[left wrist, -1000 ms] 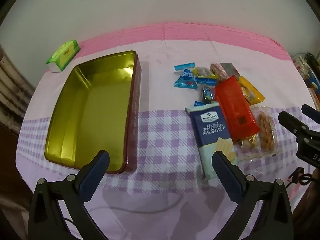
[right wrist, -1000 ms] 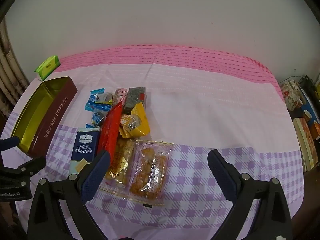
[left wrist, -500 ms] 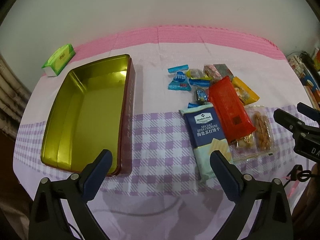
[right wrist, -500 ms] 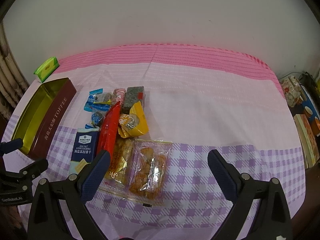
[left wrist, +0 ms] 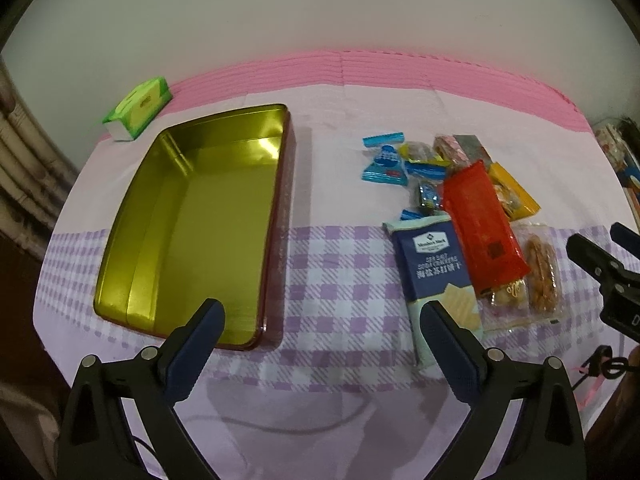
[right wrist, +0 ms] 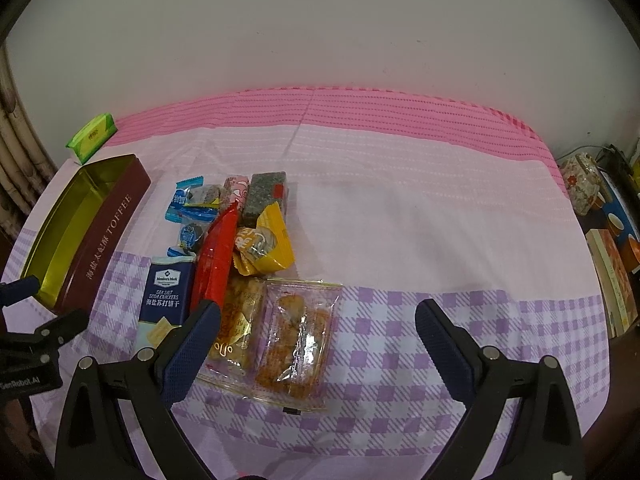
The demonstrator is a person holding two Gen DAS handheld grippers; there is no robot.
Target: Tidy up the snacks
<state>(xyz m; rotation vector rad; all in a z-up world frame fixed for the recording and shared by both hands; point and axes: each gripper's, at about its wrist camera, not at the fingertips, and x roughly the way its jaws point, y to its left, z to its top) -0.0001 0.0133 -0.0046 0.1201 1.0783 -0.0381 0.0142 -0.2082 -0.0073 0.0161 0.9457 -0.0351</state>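
- Since a second ago: slight drift of the left wrist view, with the toffee tin (left wrist: 192,216) and the snack pile sitting a little lower in frame; no snack shifted on the tablecloth (right wrist: 400,208).
- Left gripper (left wrist: 320,326): jaws spread wide, nothing between them. Right gripper (right wrist: 318,326): jaws spread wide too, empty.
- Tin: open, empty, gold-lined, at about 10 o'clock from the left jaws, near corner just behind the left finger.
- Soda cracker pack (left wrist: 438,276): at 2 o'clock from the left jaws, its near end touching the right finger in view.
- Clear pastry pack (right wrist: 298,344): at 12 o'clock between the right jaws, slightly left of centre; red pouch (right wrist: 216,256) and yellow packet (right wrist: 264,246) beyond, at 11 o'clock.
- Likely step: first pick. Best done by centring over one pack, closing across its narrow width, lifting clear of overlapping neighbours.
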